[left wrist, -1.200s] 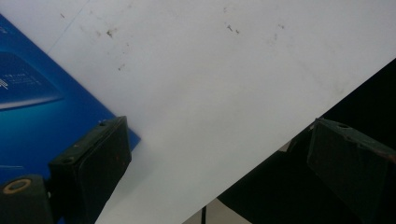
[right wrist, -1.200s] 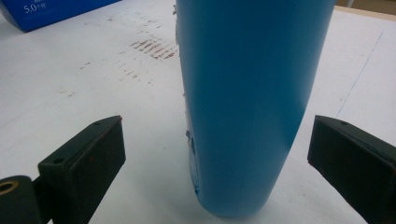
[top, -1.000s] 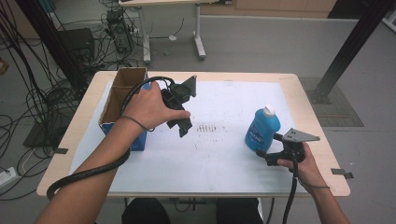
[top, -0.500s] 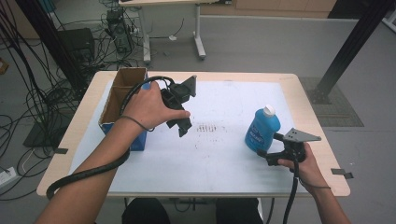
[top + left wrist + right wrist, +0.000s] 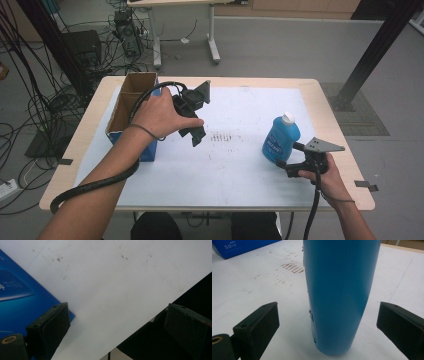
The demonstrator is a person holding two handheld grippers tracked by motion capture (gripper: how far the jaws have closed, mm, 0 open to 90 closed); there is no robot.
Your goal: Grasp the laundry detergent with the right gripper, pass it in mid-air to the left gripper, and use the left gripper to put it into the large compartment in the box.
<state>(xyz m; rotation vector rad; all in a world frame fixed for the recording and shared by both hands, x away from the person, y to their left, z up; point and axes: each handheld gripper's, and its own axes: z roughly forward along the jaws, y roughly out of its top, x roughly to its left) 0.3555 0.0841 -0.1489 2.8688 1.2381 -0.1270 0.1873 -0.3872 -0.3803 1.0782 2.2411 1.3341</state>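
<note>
One blue bottle [image 5: 280, 141], one cardboard box [image 5: 131, 114], two claws.

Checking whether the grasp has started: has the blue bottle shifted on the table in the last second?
No. The blue bottle stands at the same spot relative to the table's right edge, upright between the open right tongs, untouched.

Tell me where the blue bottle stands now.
In the high view, the blue bottle stands upright at the table's right, just before the open right gripper.
</note>
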